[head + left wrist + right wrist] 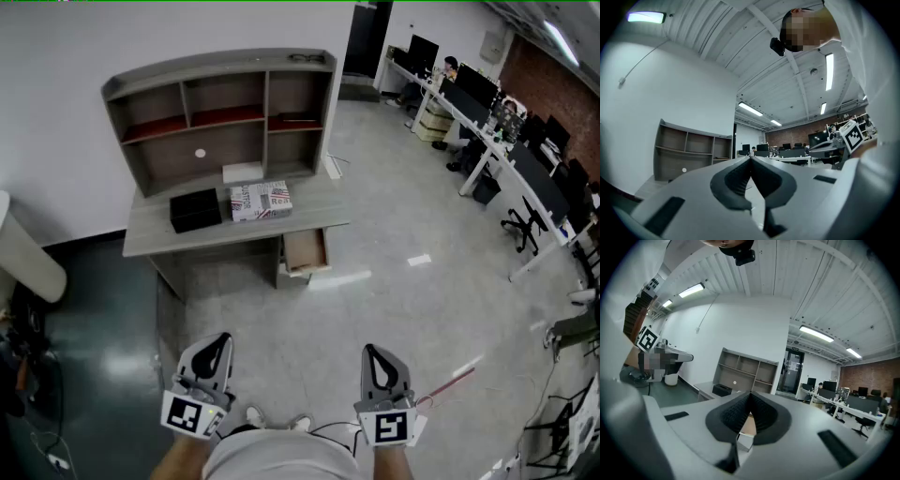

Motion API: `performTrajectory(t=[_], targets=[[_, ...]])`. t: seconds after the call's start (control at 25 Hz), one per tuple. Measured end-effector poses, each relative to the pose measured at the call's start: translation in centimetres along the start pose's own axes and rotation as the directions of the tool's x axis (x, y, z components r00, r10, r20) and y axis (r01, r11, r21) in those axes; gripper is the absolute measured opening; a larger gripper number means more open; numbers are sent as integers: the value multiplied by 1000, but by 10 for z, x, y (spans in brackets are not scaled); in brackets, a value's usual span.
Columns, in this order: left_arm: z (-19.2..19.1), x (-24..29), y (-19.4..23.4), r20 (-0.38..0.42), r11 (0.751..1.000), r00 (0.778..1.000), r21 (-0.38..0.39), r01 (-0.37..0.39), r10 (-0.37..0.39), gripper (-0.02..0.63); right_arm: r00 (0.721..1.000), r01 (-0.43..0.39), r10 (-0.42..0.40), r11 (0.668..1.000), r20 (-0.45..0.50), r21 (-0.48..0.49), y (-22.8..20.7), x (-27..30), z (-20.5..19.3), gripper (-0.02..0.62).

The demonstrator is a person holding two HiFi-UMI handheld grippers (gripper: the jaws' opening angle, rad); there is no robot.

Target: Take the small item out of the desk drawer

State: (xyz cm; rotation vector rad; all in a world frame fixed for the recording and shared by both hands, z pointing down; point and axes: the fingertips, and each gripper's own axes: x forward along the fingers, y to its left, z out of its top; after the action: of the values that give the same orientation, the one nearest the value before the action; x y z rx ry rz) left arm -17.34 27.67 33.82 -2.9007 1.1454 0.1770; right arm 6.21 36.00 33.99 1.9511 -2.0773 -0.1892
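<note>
Grey floor (403, 309) fills most of the head view. Desk (323, 217) stands against the white wall, far side of the floor, with a shelf unit (220, 112) along its back edge. Row of office desks with monitors (487, 122) runs along the far right.

Drawer (305, 251) hangs under the desk's right end and is pulled open, tan inside. The small item can't be made out in it at this size.

On the desk top: black box (195, 209) near the left-middle, patterned box (261, 201) just right of it, flat white thing (243, 172) behind them at the foot of the shelf unit.

Left gripper (218, 342) and right gripper (373, 352) are low in the head view, side by side, close to the person's body, both pointing toward the desk. The drawer is well apart from both, ahead and roughly between them, a bit nearer the right gripper's line.

Left gripper (751, 159): jaws together, nothing between. Right gripper (750, 393): jaws together, nothing held; the drawer (749, 423) shows far off through the gap below its jaw tips.
</note>
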Motion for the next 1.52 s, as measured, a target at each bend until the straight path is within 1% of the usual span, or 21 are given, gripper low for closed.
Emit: performTrajectory(t=[0.2, 0.4, 0.6, 0.76, 0.92, 1.08, 1.2, 1.4, 1.52], targets=[[-1, 8, -14, -7, 1000, 1000, 2, -8, 8, 18, 1000, -9, 9, 1000, -8, 0, -14, -5, -6, 21], [-7, 13, -31, -21, 1000, 999, 10, -28, 28, 18, 999, -34, 34, 999, 0, 1, -28, -8, -14, 21], [-16, 14, -44, -45, 999, 998, 8, -50, 51, 18, 994, -108, 108, 993, 10, 40, -32, -6, -24, 21], [-31, 16, -38, -84, 997, 994, -9, -75, 74, 18, 992, -127, 127, 991, -10, 28, -31, 8, -37, 23], [-51, 36, -14, -116, 995, 989, -25, -92, 88, 18, 988, -143, 143, 990, -52, 14, -30, 38, -50, 23], [-73, 83, 20, -107, 997, 992, -45, -69, 64, 18, 991, -122, 121, 993, -62, 1, -38, 91, -55, 23], [-80, 128, 50, -103, 998, 994, -54, -43, 38, 18, 990, -112, 112, 994, -81, 1, -46, 137, -49, 23], [-77, 203, 101, -77, 998, 997, -65, 4, -9, 18, 992, -96, 92, 994, -83, -48, -66, 213, -27, 25], [-83, 234, 124, -82, 996, 996, -85, 35, -42, 18, 992, -82, 80, 996, -95, -26, -69, 247, -23, 23]])
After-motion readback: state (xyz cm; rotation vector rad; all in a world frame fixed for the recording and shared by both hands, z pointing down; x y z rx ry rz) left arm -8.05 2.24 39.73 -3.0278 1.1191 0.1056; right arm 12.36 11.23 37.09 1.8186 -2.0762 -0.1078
